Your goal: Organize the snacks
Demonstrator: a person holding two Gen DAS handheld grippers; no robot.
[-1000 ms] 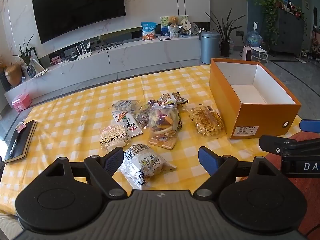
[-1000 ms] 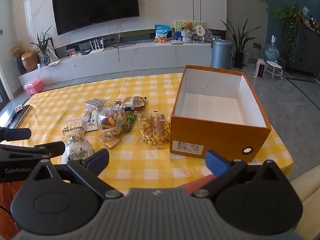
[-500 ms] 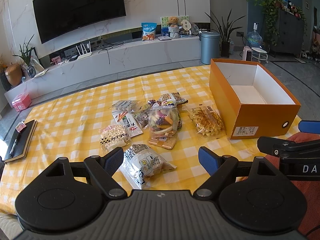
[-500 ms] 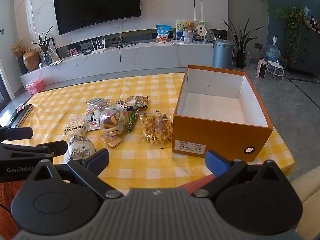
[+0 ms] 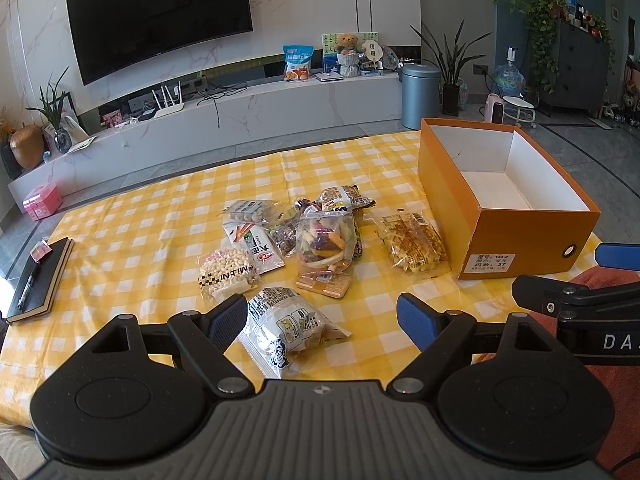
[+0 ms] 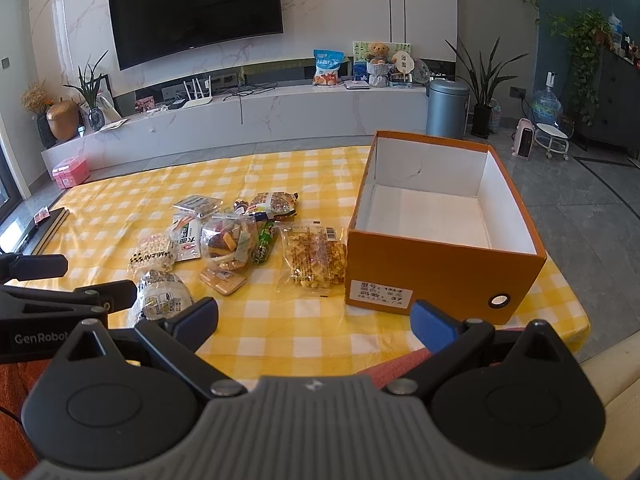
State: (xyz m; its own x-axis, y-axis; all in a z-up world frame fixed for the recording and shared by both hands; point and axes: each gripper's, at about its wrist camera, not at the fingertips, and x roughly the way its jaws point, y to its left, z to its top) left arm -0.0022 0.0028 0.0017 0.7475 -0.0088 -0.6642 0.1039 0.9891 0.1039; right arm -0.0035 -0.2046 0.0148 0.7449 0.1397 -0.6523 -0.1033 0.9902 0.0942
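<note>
Several snack packets lie in a cluster on the yellow checked tablecloth (image 5: 140, 240). Nearest is a white bun packet (image 5: 288, 328) (image 6: 162, 296), then a puffed-ball bag (image 5: 226, 274), a clear bag of mixed chips (image 5: 326, 240) (image 6: 228, 238) and a yellow cracker bag (image 5: 414, 244) (image 6: 314, 260). An orange box (image 5: 516, 240) (image 6: 440, 280) with a white, empty inside stands to their right. My left gripper (image 5: 322, 316) hovers open just before the bun packet. My right gripper (image 6: 314, 322) is open above the table's front edge, near the box.
A black notebook with a pen (image 5: 40, 276) lies at the table's left edge. Beyond the table are a low white TV bench (image 5: 240, 116), a grey bin (image 5: 416, 96) and potted plants. An orange-red cloth (image 6: 400, 360) lies under my right gripper.
Both grippers have barely shifted. The right view has crept slightly forward and right toward the box; nothing on the table has moved.
</note>
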